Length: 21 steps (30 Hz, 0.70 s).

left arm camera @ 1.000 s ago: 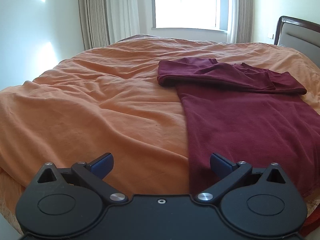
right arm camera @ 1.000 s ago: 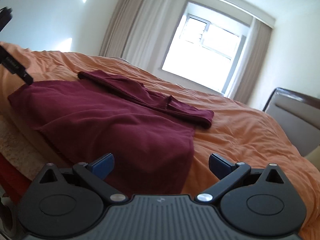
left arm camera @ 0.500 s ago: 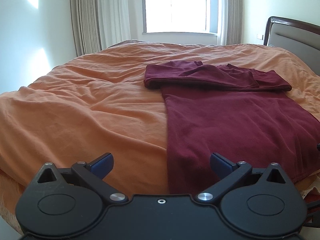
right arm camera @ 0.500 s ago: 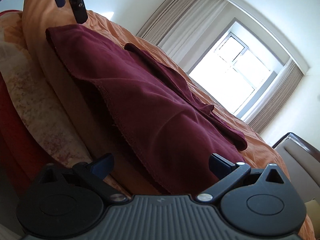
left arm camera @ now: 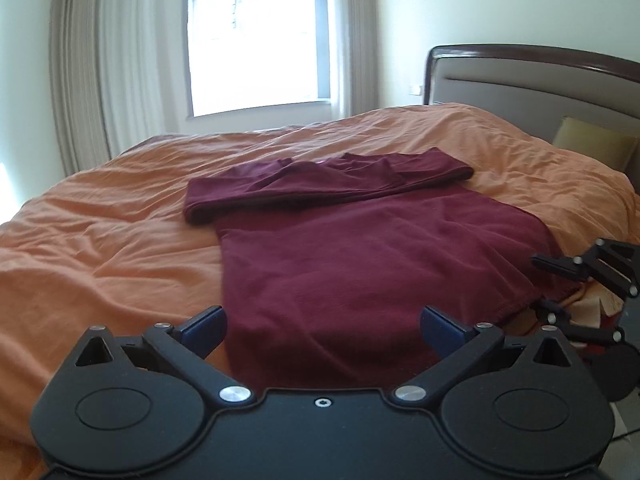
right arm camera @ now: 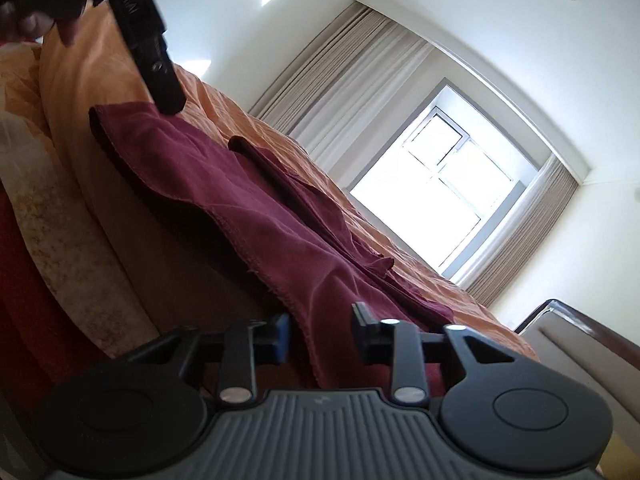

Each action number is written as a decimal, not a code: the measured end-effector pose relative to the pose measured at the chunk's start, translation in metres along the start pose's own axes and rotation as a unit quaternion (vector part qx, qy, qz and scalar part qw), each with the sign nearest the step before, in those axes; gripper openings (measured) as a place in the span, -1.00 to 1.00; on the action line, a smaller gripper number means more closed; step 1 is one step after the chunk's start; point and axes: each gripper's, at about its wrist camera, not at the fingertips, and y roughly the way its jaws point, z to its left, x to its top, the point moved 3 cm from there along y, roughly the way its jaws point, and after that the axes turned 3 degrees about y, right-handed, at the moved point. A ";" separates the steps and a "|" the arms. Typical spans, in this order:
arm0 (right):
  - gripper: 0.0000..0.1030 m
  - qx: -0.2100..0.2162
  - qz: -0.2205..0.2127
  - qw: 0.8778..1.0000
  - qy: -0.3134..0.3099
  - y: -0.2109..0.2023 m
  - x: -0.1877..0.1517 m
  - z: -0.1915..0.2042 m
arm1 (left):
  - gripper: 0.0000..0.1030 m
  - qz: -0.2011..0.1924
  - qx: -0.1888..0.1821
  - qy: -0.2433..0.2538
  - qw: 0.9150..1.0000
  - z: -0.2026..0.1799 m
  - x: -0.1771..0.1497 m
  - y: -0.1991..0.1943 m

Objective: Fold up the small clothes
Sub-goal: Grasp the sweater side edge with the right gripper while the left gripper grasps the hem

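Note:
A dark red shirt [left arm camera: 360, 256] lies flat on the orange bed cover [left arm camera: 112, 224], its sleeves folded in a band across the far end [left arm camera: 320, 184]. Its near hem hangs over the bed's edge. My left gripper [left arm camera: 322, 326] is open and empty, just in front of the hem's left corner. My right gripper [right arm camera: 320, 334] is tilted and low at the bed's side, with its fingers partly closed around the hem's right corner [right arm camera: 304, 320]. It also shows in the left wrist view [left arm camera: 556, 284] at the shirt's right corner. The left gripper shows in the right wrist view [right arm camera: 168, 96] at the upper left.
A padded headboard [left arm camera: 552, 92] and a yellow pillow [left arm camera: 592, 146] stand at the right. A window [left arm camera: 260, 48] with curtains is behind the bed. A patterned sheet [right arm camera: 68, 240] and a red layer [right arm camera: 24, 320] show below the cover at the bed's side.
My right gripper dropped to the bed's edge, tilted, and its fingers narrowed around the hem's right corner. My left gripper shifted right along the hem and stayed open.

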 end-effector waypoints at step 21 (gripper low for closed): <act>-0.80 0.069 0.016 0.981 0.179 0.010 0.048 -0.082 | 0.80 -0.027 0.070 0.083 0.994 -0.035 0.012 0.043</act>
